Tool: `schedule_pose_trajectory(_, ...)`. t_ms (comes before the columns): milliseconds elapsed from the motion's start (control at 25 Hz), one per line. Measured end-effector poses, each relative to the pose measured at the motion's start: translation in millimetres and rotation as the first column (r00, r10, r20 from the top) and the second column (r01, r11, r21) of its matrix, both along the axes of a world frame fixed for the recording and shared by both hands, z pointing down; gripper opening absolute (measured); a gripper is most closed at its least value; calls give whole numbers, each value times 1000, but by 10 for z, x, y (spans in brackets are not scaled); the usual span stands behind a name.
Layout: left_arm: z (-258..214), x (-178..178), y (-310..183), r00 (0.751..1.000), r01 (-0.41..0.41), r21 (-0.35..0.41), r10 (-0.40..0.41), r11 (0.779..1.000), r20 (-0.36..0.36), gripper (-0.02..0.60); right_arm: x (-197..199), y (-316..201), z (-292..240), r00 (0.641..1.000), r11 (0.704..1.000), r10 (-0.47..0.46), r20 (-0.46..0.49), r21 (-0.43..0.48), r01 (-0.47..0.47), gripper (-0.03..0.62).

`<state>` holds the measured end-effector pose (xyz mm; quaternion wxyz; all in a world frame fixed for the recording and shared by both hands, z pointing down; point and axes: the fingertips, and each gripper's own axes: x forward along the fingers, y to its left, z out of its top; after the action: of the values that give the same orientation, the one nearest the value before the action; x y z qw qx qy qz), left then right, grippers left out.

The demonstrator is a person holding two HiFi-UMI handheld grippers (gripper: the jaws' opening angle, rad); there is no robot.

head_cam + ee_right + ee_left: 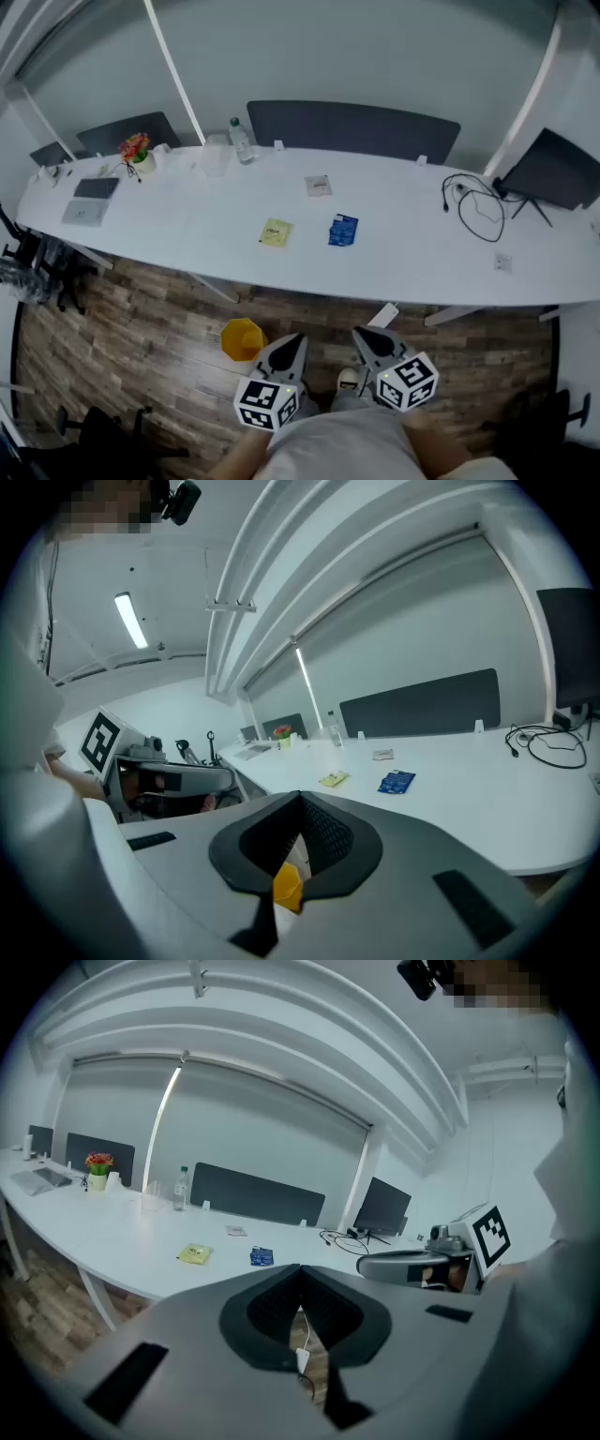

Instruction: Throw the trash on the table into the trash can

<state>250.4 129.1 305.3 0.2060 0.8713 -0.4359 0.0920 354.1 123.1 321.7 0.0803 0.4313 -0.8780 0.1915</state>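
Observation:
Three pieces of trash lie on the long white table (412, 253): a yellow packet (274, 232), a blue packet (343, 230) and a small grey packet (318, 186). A yellow trash can (243, 338) stands on the wooden floor in front of the table. My left gripper (292, 342) and right gripper (364, 336) hang side by side over the floor, short of the table, both shut and empty. The left gripper view has its gripper (300, 1274) aimed at the yellow packet (195, 1253) and blue packet (262, 1257). Below the right gripper (300, 799) the trash can (287, 888) shows.
A water bottle (242, 141), a clear cup (215, 155), a flower pot (137, 155) and a laptop (91, 199) sit at the table's far left. A black cable (473, 202) and a monitor (553, 169) are at the right. Office chairs (37, 267) stand at the left.

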Motion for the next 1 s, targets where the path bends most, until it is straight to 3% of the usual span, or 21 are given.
schedule_pose_trajectory(480,-25,-166,-95,1000,-29,4,29,1000,3,2,-84,-14,-8,1000,999,30,6,-15,-30,31)
schedule_pose_trajectory(640,-26,-228,-73,998,-58,13,58,998,5,2,-156,-26,-119,999,999,39,38,33,-40,32)
schedule_pose_trajectory(1000,-105,-372,-32,991,-132,50,133,990,-21,2,-278,-34,-236,993,991,118,-16,71,-116,32)
